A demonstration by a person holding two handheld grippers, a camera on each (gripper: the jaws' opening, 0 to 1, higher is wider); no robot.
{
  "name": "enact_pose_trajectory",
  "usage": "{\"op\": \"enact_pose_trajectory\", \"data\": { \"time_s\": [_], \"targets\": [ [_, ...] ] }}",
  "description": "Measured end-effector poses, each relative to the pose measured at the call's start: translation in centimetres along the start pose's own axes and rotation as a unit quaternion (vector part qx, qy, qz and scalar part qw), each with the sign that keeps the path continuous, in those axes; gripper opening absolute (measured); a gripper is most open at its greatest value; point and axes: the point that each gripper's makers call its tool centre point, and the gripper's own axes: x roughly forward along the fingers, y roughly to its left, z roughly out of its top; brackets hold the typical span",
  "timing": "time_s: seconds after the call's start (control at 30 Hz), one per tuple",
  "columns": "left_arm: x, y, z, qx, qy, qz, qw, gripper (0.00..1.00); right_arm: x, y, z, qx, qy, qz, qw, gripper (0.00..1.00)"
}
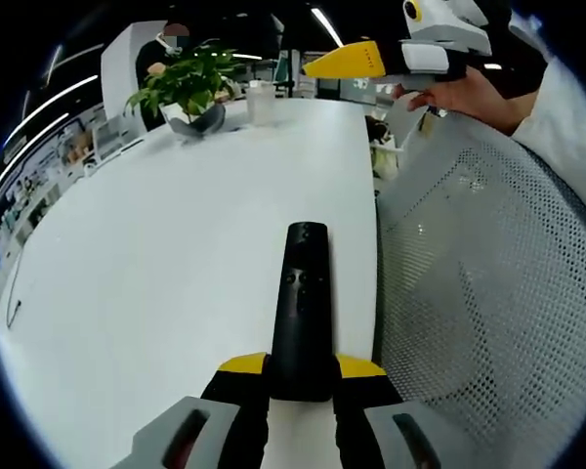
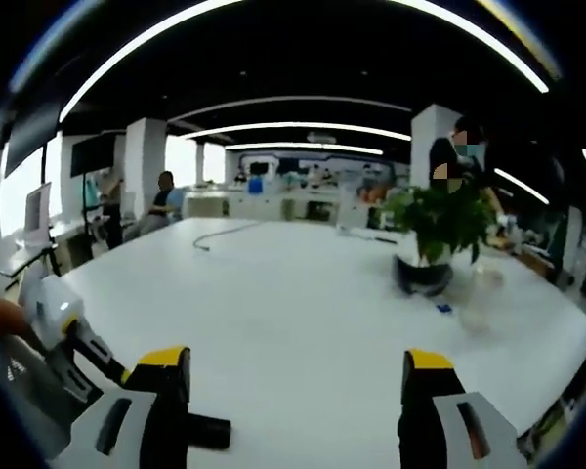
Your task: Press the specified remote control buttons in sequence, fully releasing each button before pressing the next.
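Nearest us in the left gripper view, the left gripper (image 1: 301, 376) has its yellow-tipped jaws pinching the near end of a black remote control (image 1: 301, 308), which reaches away over the white table (image 1: 156, 283), its buttons facing up. To the right stands a mesh chair back (image 1: 479, 293). Farther off, a hand (image 1: 464, 98) holds the right gripper (image 1: 356, 61) above the table's far edge. In the right gripper view, we see that gripper's jaws spread wide over the table, the remote's end (image 2: 207, 431) low on the left. A potted plant (image 2: 435, 234) stands farther back.
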Motion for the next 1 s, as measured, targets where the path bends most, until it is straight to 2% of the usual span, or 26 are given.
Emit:
{"op": "enact_pose_trajectory", "data": {
  "time_s": [0.1,0.2,0.5,0.7,1.0],
  "targets": [
    [0.0,0.2,0.0,0.001,0.004,-0.004,1.0000,0.23,-0.2,-0.5,0.3,-0.009,-0.011,-0.015,0.9998,0.95],
    [-0.1,0.4,0.0,0.000,0.011,-0.012,0.9999,0.23,-0.1,-0.6,0.1,-0.002,-0.005,-0.013,0.9999,0.94],
    [-0.1,1.9,0.4,0.028,0.022,-0.014,0.9993,0.23,0.1,-0.7,-0.4,-0.008,0.009,-0.019,0.9998,0.92],
    [-0.4,4.0,0.9,0.042,0.028,-0.008,0.9987,0.23,0.4,-0.4,-1.3,-0.031,0.036,-0.018,0.9987,0.90],
    [-0.3,7.4,1.4,0.053,0.034,0.008,0.9980,0.23,0.5,-0.5,-1.5,-0.032,0.040,-0.018,0.9985,0.87]
  ]
}}
